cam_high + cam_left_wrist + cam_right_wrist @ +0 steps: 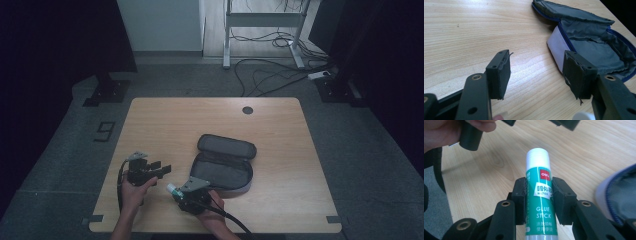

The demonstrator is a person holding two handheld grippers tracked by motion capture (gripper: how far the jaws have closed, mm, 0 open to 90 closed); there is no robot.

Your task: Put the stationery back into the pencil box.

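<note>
On the wooden surface (165,125) we see an open grey pencil case (225,165) with a blue zipper edge, lying near the middle, a little toward the person's side. Its lid is folded back, away from the person, and the inside is grey fabric.

The right tongs (539,192) are closed on a green glue stick (540,202). The two black jaws press on its body from both sides, around the label, and the white cap points forward past the jaw tips. In the high view the right tongs (176,190) are at the near edge of the surface, just beside the near left corner of the pencil case, and the glue stick (172,189) points to the left, toward the other hand.

The left tongs (539,75) are wide open and hold nothing; between the two jaws we see only bare wood. In the high view the left tongs (160,170) are to the left of the pencil case, with the jaws pointing to the right. The pencil case (594,47) lies ahead of the right jaw in the left gripper view.

On the far side of the surface there is a small dark round hole (247,110).
</note>
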